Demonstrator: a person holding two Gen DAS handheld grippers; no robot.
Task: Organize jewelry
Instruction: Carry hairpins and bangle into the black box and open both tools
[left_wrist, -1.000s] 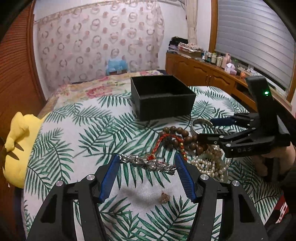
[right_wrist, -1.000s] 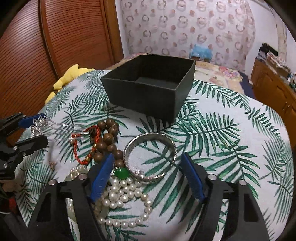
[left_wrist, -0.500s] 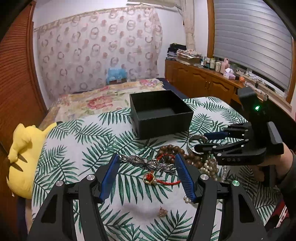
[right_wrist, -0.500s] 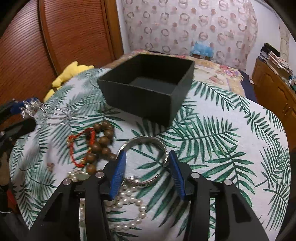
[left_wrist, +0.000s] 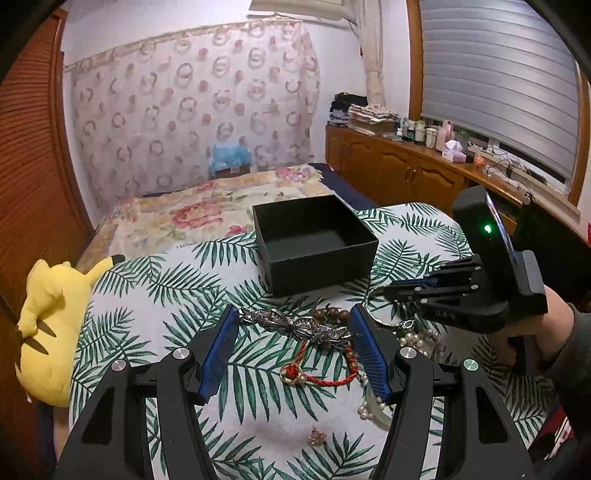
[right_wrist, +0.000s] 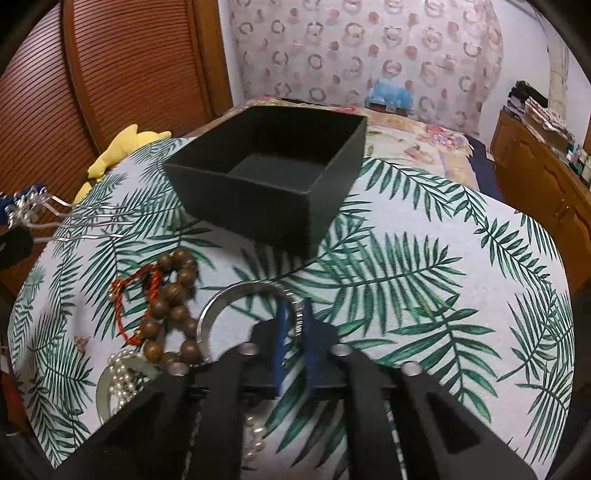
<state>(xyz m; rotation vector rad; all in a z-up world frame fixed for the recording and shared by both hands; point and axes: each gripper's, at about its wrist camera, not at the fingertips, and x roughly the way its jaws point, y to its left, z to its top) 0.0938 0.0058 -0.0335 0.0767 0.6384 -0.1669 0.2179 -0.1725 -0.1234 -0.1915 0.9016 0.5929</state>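
Writing: pale raised letters on the side of the right tool (left_wrist: 393, 293) in the left wrist view, too small to read; a green light glows on the block above it.
Left tool (left_wrist: 293, 328): blue pads spread wide, pinching a silver hair comb (left_wrist: 295, 328) end to end, held above the tabletop (left_wrist: 173, 295).
Hair comb look: ornate silver filigree top with a bow-like middle; from the right wrist view its thin wavy prongs point toward the black box.
Right tool state: jaws have just closed, pressed together on the rim of a silver bangle (right_wrist: 236, 299), at the bangle's right side.
Bangle look: plain polished metal ring with a patterned outer edge, near the box's front corner.
Black box (left_wrist: 314, 245): open, square, matte, inside bare, far centre of the tabletop.
Other jewelry: brown wooden bead bracelet (right_wrist: 173, 314) and red cord bracelet (right_wrist: 129, 306) left of the bangle; pearl strand (right_wrist: 122, 373) nearer still.
Tabletop cover: white cloth with green palm leaves.
Yellow plush toy (left_wrist: 48, 332): at the tabletop's left edge.
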